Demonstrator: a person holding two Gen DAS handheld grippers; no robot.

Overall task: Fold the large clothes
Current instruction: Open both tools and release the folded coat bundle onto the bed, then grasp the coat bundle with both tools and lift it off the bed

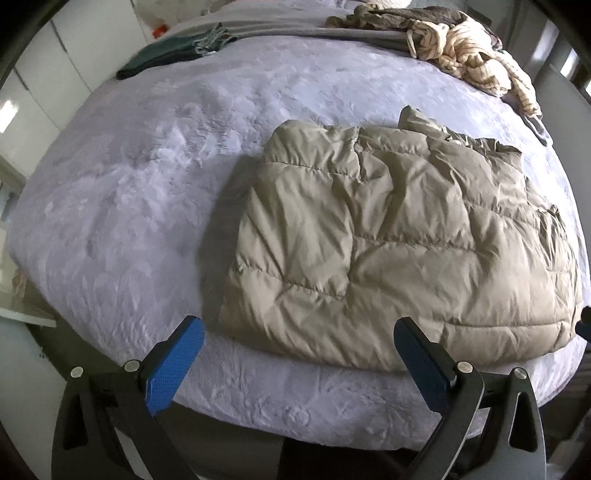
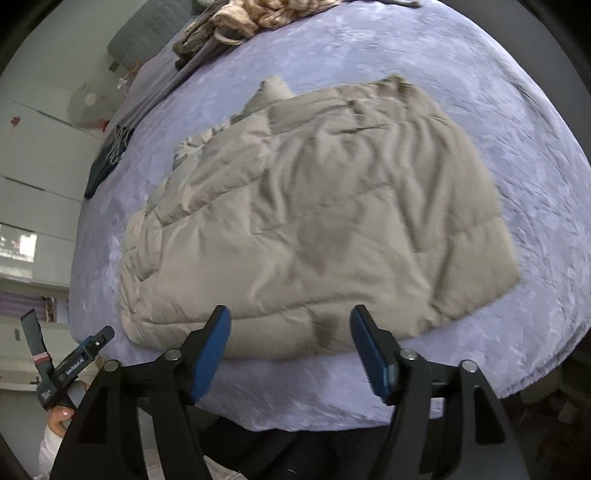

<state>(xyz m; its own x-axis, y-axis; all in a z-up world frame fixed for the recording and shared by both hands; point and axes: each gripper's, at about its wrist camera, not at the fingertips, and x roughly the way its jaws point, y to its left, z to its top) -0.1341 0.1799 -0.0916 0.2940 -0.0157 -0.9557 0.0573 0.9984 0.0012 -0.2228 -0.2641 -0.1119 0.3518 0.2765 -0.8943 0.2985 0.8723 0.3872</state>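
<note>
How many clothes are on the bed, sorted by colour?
Beige: 1, the folded puffy jacket
Dark green: 1, the folded cloth near the far edge
Cream with stripes: 1, the crumpled garment
Brown-grey: 1, the rumpled piece behind the striped one
Total: 4 that can be told apart; the far heap may hide more.

Item count:
- One bed [image 1: 129, 192], with one lilac cover.
- One beige quilted jacket [image 1: 388, 240], folded.
- One pile of crumpled striped clothes [image 1: 469, 55].
- One dark green garment [image 1: 155, 59].
- Two hand-held grippers: left hand-held gripper [image 1: 299, 347], right hand-held gripper [image 2: 291, 343], each with two blue pads.
</note>
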